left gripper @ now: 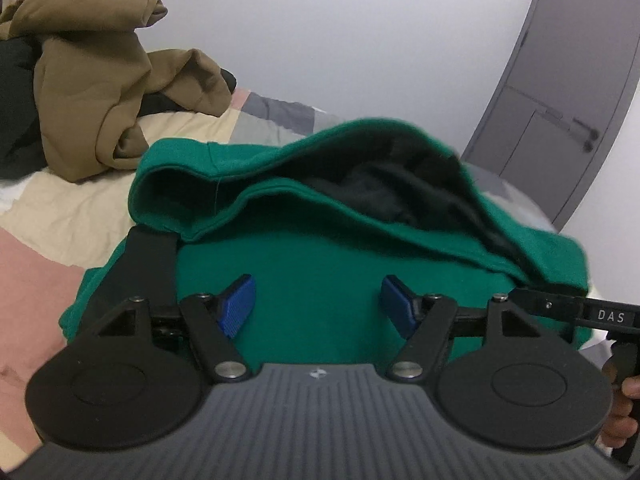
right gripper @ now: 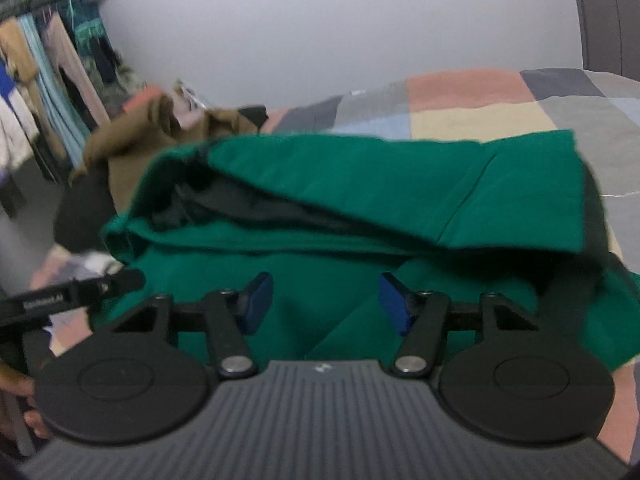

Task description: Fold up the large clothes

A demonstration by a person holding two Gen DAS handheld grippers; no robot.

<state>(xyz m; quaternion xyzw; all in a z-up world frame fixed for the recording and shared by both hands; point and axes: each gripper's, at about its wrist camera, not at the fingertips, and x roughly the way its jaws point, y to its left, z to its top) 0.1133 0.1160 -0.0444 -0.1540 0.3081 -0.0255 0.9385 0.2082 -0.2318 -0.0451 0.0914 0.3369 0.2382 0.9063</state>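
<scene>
Left tongs (left gripper: 316,306): standing released, blue pads apart with only green fabric lying beneath the gap, nothing pinched.
Right tongs (right gripper: 326,304): likewise released, blue pads spread above the same garment, grasping nothing.
Green fleece garment with dark lining (left gripper: 320,208): lying bunched on the bed directly ahead of both tongs, its upper layer arching open and showing the black inside.
Patchwork bedspread in pink, cream and grey squares (right gripper: 472,112): stretching under the green garment and beyond it.
Brown crumpled sweatshirt (left gripper: 92,92): sitting heaped on the bed, behind and left of the green one, partly over dark clothing.
Grey panelled door (left gripper: 560,92): standing behind the bed at right.
Hanging clothes rail (right gripper: 44,92): showing blurred at far left.
</scene>
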